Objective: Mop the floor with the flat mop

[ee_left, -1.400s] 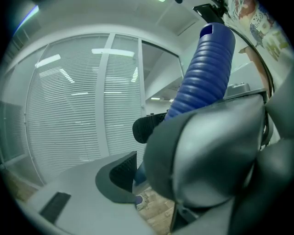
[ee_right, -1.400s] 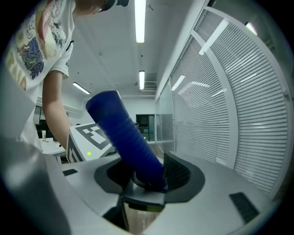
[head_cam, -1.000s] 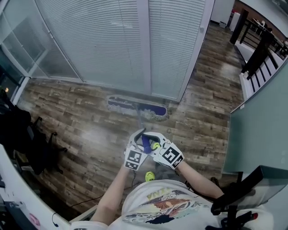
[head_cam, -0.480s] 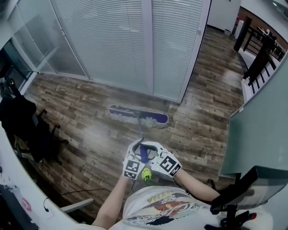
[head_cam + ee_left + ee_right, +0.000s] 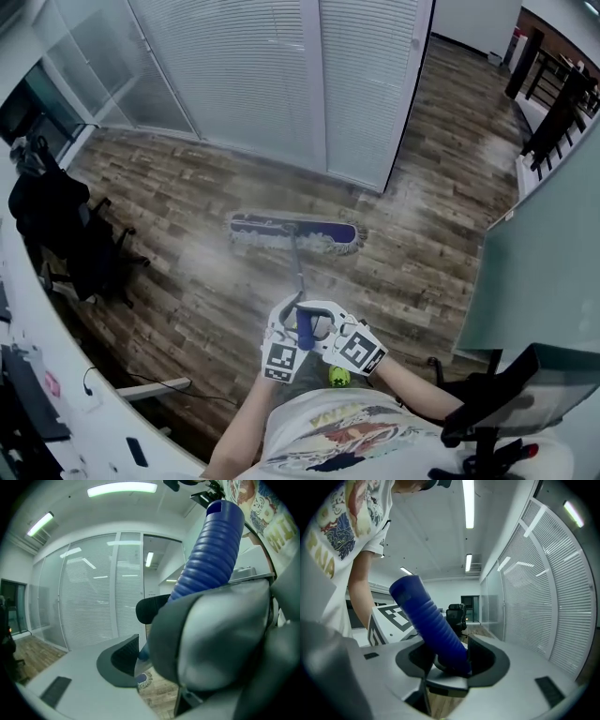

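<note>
The flat mop's head [image 5: 293, 232], purple with a grey fringe, lies flat on the wood floor in the head view. Its thin pole [image 5: 298, 272] runs back to a blue ribbed handle [image 5: 305, 328]. My left gripper [image 5: 292, 315] and right gripper [image 5: 320, 320] meet on that handle from either side, just in front of my body. In the left gripper view the blue handle [image 5: 211, 559] rises between the jaws of the left gripper [image 5: 145, 653]. The right gripper view shows the handle [image 5: 433, 627] clamped in the right gripper [image 5: 447, 660]. The mop head is hidden in both gripper views.
A glass wall with white blinds [image 5: 272, 84] stands beyond the mop head. A black office chair [image 5: 70, 239] and a white desk edge [image 5: 56, 375] are at the left. A grey partition [image 5: 544, 244] and a dark stand [image 5: 497, 403] close off the right.
The mop head has been drawn back from the foot of the glass wall across the floor. Both grippers came back with the handle, still closed on it.
</note>
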